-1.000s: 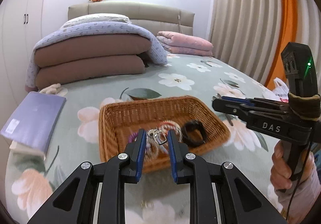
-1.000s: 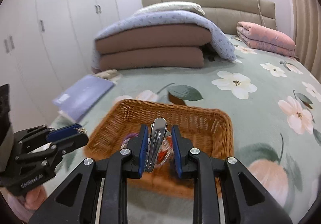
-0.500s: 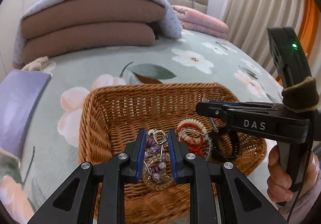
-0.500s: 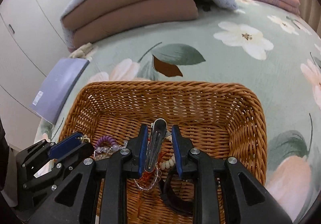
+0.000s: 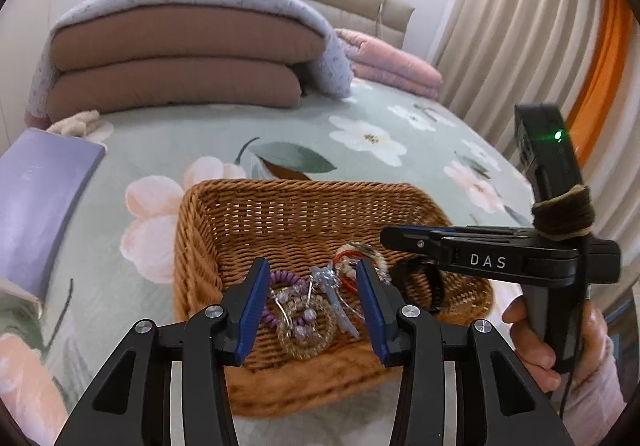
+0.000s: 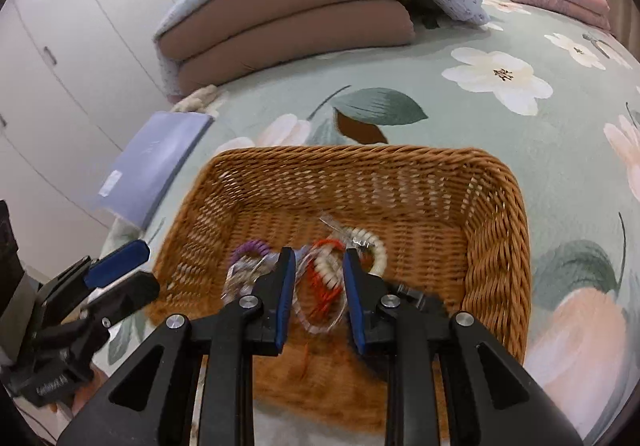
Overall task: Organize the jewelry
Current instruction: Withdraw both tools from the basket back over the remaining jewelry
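Note:
A brown wicker basket [image 5: 288, 206] [image 6: 496, 230] sits on the flowered bedspread. In its near part lies a pile of jewelry: a purple coil band [image 5: 282, 280] [image 6: 248, 248], a gold beaded bracelet [image 5: 306, 330], a red and white bead bracelet [image 6: 328, 274], a silver clip [image 5: 334, 300] and a black watch band [image 5: 424, 282]. My left gripper [image 5: 314, 286] is open and empty just above the pile. My right gripper [image 6: 318, 276] is open and empty over the basket's near side; it also shows in the left wrist view [image 5: 404, 236].
A purple book [image 5: 36, 202] [image 6: 156, 162] lies left of the basket. Folded brown and lilac quilts [image 5: 180, 62] are stacked at the head of the bed, with pink blankets [image 5: 392, 66] to their right. Curtains [image 5: 520, 26] hang on the right.
Both grippers have opened. The silver pieces they held have dropped onto the jewelry pile in the basket. Both grippers have drawn back slightly over the basket's near side.

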A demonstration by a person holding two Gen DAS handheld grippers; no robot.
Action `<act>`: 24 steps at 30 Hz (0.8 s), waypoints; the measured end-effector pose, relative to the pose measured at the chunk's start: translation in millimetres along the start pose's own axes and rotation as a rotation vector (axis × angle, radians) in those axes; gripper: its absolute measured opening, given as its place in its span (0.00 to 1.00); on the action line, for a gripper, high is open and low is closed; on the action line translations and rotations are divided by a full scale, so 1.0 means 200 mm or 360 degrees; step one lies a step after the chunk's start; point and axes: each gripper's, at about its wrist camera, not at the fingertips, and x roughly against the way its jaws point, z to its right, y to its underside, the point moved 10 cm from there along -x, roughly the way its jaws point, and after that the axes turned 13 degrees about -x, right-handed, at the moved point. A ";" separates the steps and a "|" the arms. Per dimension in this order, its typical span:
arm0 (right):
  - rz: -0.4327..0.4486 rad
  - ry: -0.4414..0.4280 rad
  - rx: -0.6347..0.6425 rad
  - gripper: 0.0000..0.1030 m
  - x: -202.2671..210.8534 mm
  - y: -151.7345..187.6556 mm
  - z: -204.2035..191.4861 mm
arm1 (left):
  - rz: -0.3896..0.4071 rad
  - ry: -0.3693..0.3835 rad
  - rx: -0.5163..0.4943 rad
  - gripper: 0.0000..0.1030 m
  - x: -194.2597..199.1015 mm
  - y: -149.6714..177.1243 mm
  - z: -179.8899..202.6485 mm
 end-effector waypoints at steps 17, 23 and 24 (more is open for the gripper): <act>0.0162 -0.0092 0.0317 0.42 0.51 0.60 -0.20 | 0.0180 -0.0008 -0.0107 0.50 0.63 0.30 0.15; 0.0117 0.0003 0.0327 0.42 0.40 0.80 -0.12 | 0.0171 0.0002 -0.0196 0.57 0.70 0.44 0.23; 0.0107 0.0008 0.0313 0.42 0.38 0.83 -0.11 | 0.0163 0.0001 -0.0208 0.57 0.70 0.47 0.23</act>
